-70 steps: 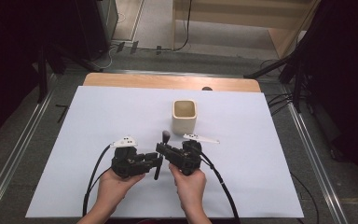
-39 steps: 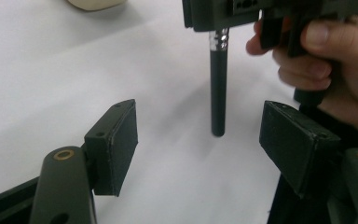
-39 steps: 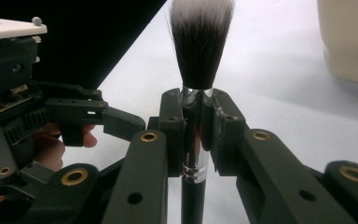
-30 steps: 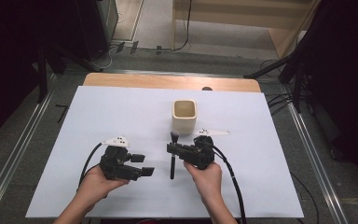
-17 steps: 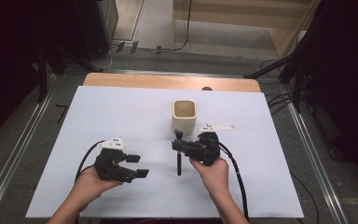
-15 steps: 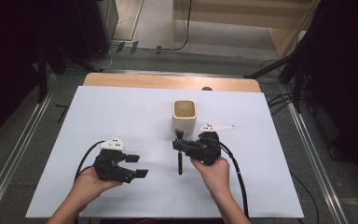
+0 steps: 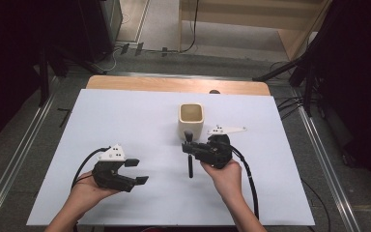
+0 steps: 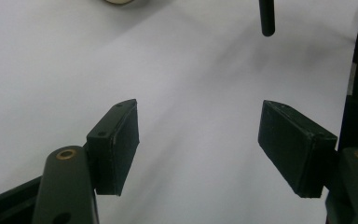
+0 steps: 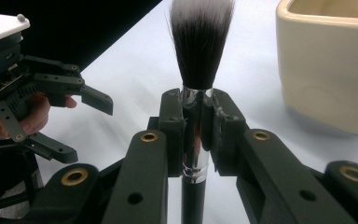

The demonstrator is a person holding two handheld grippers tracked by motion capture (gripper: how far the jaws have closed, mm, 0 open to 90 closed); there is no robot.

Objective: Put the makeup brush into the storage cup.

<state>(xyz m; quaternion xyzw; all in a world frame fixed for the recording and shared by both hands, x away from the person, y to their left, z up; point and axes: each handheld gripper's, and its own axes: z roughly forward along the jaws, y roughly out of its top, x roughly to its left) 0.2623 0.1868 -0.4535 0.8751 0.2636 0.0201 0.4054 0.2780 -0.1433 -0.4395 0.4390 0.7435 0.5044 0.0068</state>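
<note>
White sheet covering the bench, wooden strip along its far edge.
Cup: cream, square, upright, toward the far edge, right of centre.
Right gripper: jaws clamped on the silver ferrule of a makeup brush; bristles toward the cup, black handle toward the near edge.
Left gripper: jaws wide apart, holding nothing, near the near-left corner.

Brush: soft black bristles tipped white, glossy metal ferrule, smooth black handle. Cup: smooth, slightly glossy cream ceramic. Right gripper: matt black plastic with brass-coloured rivets. Table: matt white sheet over a wooden top. Left gripper: matt black plastic.
</note>
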